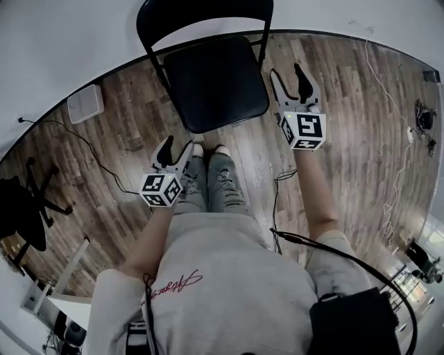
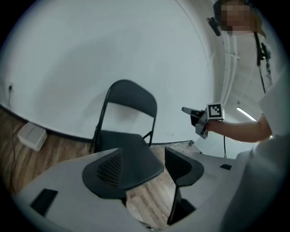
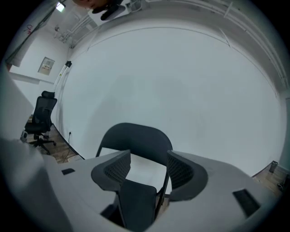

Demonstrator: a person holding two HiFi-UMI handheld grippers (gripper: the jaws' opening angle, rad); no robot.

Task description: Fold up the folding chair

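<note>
ahead of hand-held grippers [image 1: 177, 147] [image 1: 288, 72]: folding chair [image 1: 215, 83]

folding chair [image 1: 215, 83] | backrest top cut off at upper edge | head view

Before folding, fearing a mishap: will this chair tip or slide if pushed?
Likely stiff and light: the folding chair has a thin tube frame. It may slide on the wooden floor, or tip if pushed at its backrest.

Dressed in a pale grey top [image 1: 232, 270] with red script [image 1: 177, 283], ripped grey jeans [image 1: 225, 184] and white shoes [image 1: 222, 149]. Trailing a black cable [image 1: 347, 258] to a black pouch [image 1: 354, 322].
</note>
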